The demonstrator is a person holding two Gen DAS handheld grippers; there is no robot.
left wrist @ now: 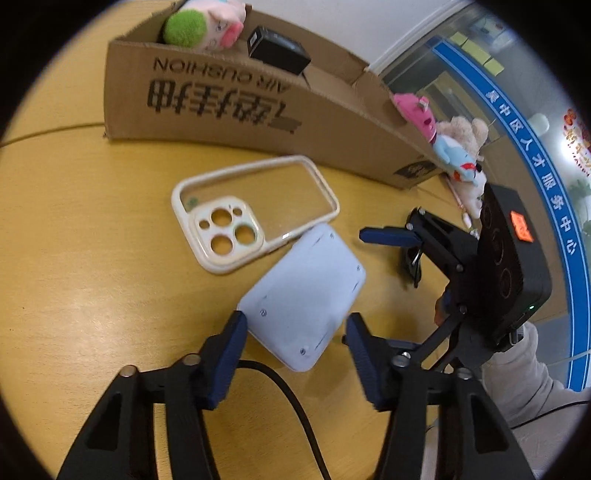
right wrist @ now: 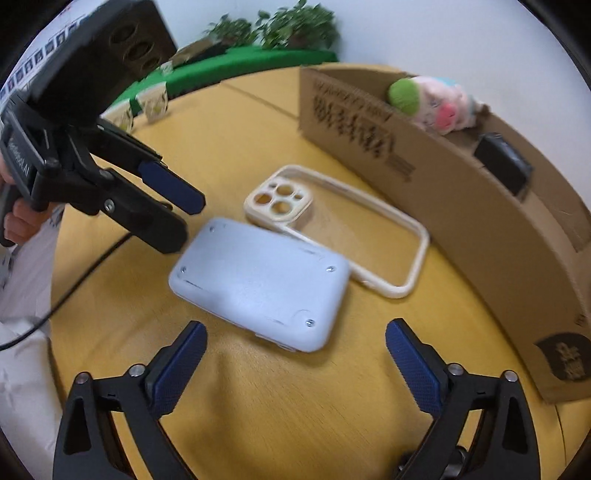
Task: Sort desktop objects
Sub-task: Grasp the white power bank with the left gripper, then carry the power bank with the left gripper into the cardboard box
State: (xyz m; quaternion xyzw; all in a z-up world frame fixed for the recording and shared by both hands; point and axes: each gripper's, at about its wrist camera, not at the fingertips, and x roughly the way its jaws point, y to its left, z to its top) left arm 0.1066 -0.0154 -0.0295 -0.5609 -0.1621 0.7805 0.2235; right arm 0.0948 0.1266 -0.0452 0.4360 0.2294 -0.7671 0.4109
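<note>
- My left gripper (left wrist: 295, 332) holds its jaws wide, flanking the matte, rounded white power bank (left wrist: 304, 295).
- My right gripper (right wrist: 295, 354), jaws wide, hovers near it.
- Beside it lies a cream-rimmed clear phone case (left wrist: 255, 218).

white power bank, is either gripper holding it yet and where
Nothing is held. The left gripper is open around the white power bank's near corner; the right gripper is open just short of it.

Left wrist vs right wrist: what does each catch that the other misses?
Left wrist only: pink, beige and blue plush toys beyond the box's far end, blue-striped glass wall.
Right wrist only: potted plants, green surface.
Both: white device partly on the clear phone case, cardboard box holding a green-and-pink plush and black adapter, both grippers open.
</note>
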